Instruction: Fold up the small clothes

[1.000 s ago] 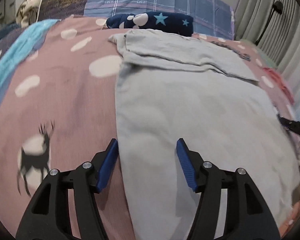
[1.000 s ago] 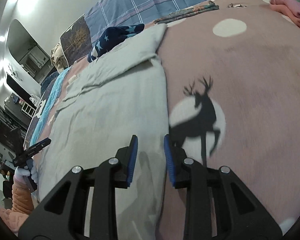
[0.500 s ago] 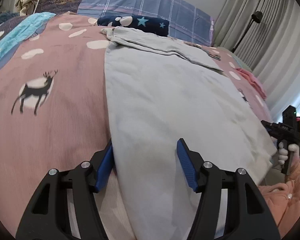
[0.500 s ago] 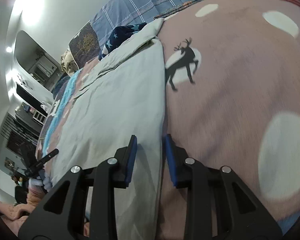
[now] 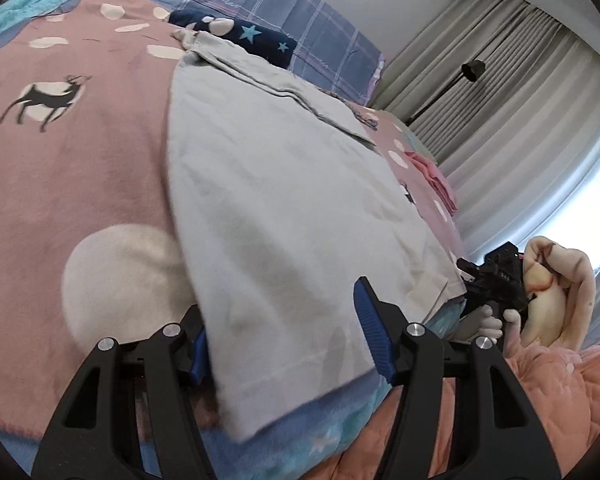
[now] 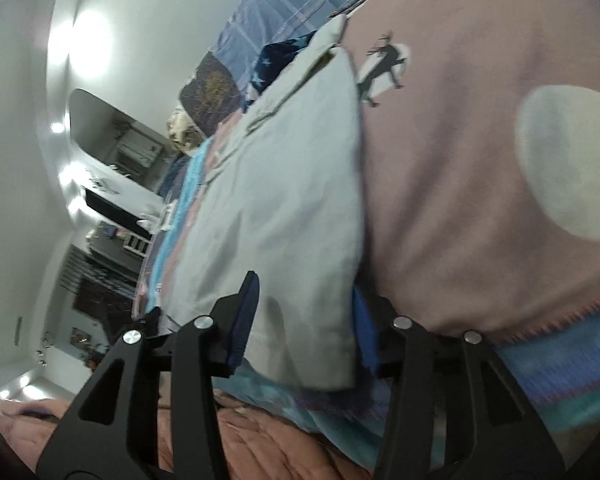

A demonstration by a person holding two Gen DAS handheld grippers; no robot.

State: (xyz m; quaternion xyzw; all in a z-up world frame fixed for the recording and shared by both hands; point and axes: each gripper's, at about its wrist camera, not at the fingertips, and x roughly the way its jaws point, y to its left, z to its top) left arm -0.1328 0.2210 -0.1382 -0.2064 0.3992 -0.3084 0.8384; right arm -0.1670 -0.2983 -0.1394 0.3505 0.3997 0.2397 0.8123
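One grey garment [image 5: 284, 200] lies flat on the pink deer-print blanket [image 5: 72, 168], long axis running from the near hem toward the pillows. Left gripper [image 5: 288, 332] straddles its hem, jaws apart. Right gripper [image 6: 304, 320] is opening around the other corner.

Both wrist cams are sitting low at the bed's near edge, facing headward, sharing the grey garment [image 5: 284, 200] [image 6: 292, 184] close up.
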